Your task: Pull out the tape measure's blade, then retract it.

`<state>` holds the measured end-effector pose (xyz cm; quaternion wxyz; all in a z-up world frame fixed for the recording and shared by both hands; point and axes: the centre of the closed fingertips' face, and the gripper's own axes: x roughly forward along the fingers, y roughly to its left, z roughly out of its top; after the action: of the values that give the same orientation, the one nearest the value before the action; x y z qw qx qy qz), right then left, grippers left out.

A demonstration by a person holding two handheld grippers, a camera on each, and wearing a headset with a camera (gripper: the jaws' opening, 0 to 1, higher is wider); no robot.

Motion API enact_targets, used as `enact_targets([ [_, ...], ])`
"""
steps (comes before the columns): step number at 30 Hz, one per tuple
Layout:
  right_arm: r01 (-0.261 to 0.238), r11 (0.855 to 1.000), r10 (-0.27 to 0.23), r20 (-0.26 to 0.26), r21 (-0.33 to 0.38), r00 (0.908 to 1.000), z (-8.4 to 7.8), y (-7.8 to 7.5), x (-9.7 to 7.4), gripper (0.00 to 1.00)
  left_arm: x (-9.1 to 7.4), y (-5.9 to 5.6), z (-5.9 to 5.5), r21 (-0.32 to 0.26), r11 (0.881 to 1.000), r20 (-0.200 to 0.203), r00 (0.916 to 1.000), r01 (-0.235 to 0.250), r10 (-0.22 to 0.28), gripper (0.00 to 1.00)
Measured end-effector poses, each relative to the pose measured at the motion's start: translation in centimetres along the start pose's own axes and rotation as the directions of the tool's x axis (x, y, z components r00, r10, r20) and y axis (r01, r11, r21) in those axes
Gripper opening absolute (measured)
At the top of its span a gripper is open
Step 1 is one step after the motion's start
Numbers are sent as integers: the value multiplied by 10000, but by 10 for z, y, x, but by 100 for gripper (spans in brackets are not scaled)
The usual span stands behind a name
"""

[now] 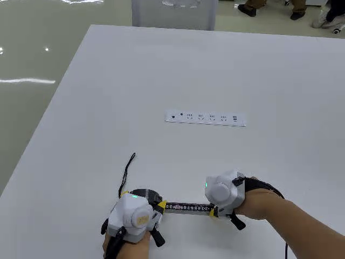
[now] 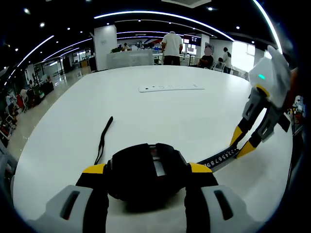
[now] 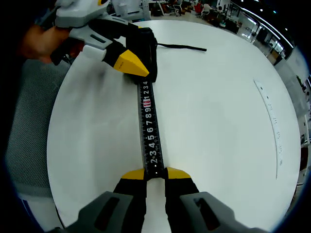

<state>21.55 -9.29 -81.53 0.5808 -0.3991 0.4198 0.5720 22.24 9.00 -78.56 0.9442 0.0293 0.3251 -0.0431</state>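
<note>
A black tape measure sits on the white table near its front edge, with my left gripper shut on its case. Its black blade with white numbers is drawn out to the right, lying flat along the table. My right gripper is shut on the blade's end. In the right gripper view the blade runs straight up to the case. In the left gripper view the right gripper pinches the blade with yellow fingertips. A black wrist strap trails from the case.
A white power strip lies flat in the middle of the table. A grey chair back stands at the table's far edge. People stand and sit in the room beyond the table.
</note>
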Motion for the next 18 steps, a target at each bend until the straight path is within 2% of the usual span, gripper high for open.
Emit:
enact_targets([
  [6, 6, 10000, -5, 22, -48, 10000, 4, 0, 3, 13, 3, 2, -2, -3, 10000, 4, 10000, 10, -10, 59],
  [18, -20, 9999, 21, 47, -117, 10000, 12, -1, 8, 13, -5, 0, 2, -8, 10000, 11, 10000, 1, -1, 60],
])
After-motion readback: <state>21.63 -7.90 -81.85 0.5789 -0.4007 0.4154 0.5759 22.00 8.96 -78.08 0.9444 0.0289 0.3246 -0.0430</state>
